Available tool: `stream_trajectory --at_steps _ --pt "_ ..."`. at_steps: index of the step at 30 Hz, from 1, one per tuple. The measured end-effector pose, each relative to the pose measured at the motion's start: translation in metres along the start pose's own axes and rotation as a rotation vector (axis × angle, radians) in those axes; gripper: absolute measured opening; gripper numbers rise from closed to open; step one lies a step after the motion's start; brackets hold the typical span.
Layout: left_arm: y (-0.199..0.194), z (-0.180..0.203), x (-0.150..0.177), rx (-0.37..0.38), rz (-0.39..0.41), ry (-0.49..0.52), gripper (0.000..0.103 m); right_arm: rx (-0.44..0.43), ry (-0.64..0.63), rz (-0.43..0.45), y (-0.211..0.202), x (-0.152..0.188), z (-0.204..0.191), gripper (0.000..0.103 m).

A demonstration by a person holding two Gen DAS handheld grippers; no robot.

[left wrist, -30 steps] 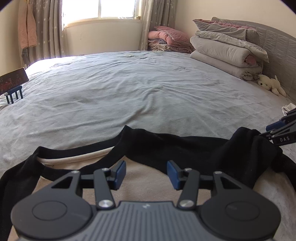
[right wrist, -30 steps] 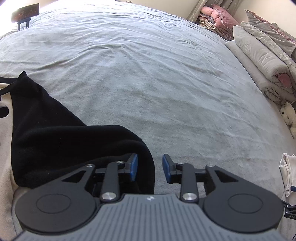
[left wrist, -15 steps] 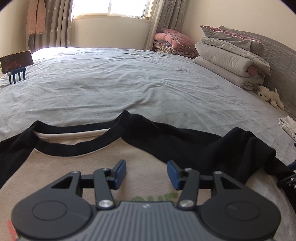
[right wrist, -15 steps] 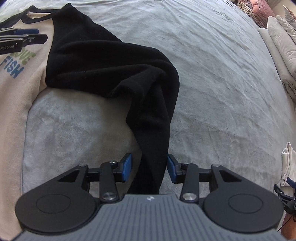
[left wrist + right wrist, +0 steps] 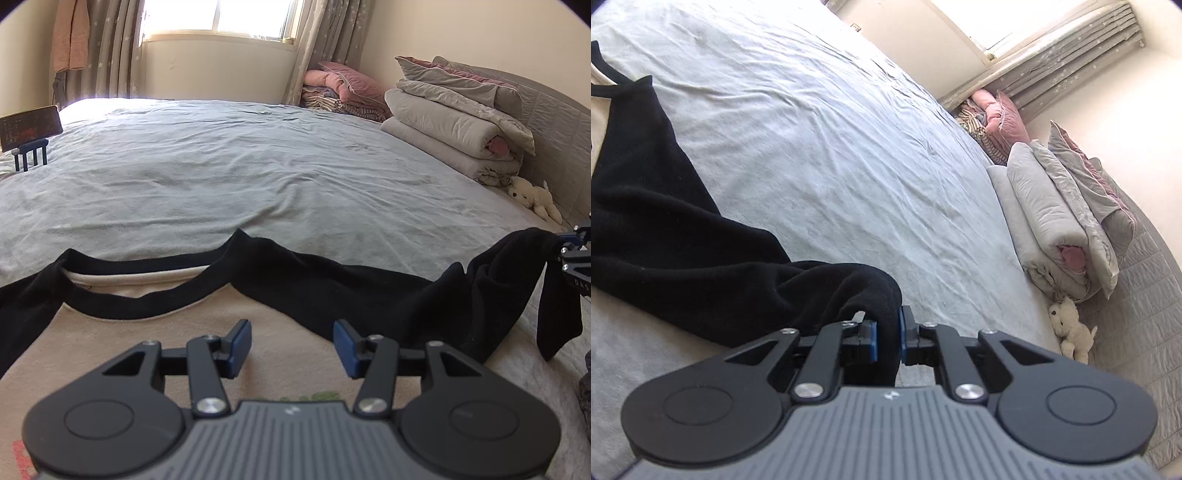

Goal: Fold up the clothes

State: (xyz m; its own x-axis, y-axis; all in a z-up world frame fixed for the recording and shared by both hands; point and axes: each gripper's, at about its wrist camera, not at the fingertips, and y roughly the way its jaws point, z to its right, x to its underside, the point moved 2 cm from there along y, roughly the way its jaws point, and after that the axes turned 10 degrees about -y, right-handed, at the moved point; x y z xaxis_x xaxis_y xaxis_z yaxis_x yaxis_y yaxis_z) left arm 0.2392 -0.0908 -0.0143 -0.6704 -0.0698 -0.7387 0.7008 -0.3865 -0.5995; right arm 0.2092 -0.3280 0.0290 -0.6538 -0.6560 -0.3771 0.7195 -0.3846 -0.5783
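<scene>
Your right gripper [image 5: 885, 339] pinches the black sleeve [image 5: 701, 266]; your left gripper [image 5: 292, 345] is spread wide.
The beige shirt [image 5: 122, 343] lies flat on the grey bed [image 5: 240, 177], collar toward the window; the sleeve is lifted off the sheet at the shirt's right side; your left gripper hovers above the chest, holding nothing.

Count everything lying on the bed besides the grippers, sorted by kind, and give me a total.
Shirt, beige body with black sleeve: 1
Stacks of folded bedding: 2, grey and pink
White plush toy: 1
Phone on a blue stand: 1
Total: 5

A white item seen earlier at the bed edge is out of view now.
</scene>
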Motion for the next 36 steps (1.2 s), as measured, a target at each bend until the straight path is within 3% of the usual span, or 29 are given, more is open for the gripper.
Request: stream_trajectory --at_steps 4,8,11,14,16,19,21,26,29,34,36 --pt "-0.005 0.005 0.000 0.020 0.003 0.003 0.050 -0.112 -0.023 0.085 -0.036 -0.007 -0.034 0.013" --pt "-0.011 0.009 0.003 0.040 0.004 0.002 0.050 -0.263 -0.075 0.140 -0.078 -0.006 -0.078 0.023" --pt "-0.015 0.007 0.005 0.047 -0.004 -0.011 0.050 -0.386 -0.117 0.132 -0.101 0.002 -0.102 0.037" --pt "-0.022 0.002 0.011 0.050 -0.011 -0.022 0.051 -0.460 -0.104 0.118 -0.118 0.015 -0.102 0.041" --pt "-0.027 -0.003 0.017 0.050 0.008 -0.018 0.052 -0.474 -0.078 0.116 -0.126 0.022 -0.091 0.045" --pt "-0.029 -0.014 0.028 0.056 0.029 -0.033 0.054 -0.425 -0.024 0.108 -0.125 0.031 -0.065 0.048" --pt "-0.027 -0.021 0.038 0.063 0.034 -0.057 0.054 -0.380 0.032 0.080 -0.115 0.036 -0.045 0.048" --pt "-0.031 -0.027 0.046 0.106 0.077 -0.082 0.062 -0.381 0.165 -0.008 -0.074 0.042 -0.007 0.048" --pt "-0.034 -0.032 0.049 0.133 0.092 -0.108 0.066 -0.455 0.184 -0.071 -0.050 0.043 -0.009 0.048" --pt "-0.033 -0.039 0.048 0.167 0.090 -0.155 0.067 -0.473 0.082 -0.155 -0.031 0.045 -0.033 0.048" --pt "-0.033 -0.040 0.048 0.173 0.088 -0.163 0.067 -0.493 0.052 -0.167 -0.029 0.045 -0.040 0.042"
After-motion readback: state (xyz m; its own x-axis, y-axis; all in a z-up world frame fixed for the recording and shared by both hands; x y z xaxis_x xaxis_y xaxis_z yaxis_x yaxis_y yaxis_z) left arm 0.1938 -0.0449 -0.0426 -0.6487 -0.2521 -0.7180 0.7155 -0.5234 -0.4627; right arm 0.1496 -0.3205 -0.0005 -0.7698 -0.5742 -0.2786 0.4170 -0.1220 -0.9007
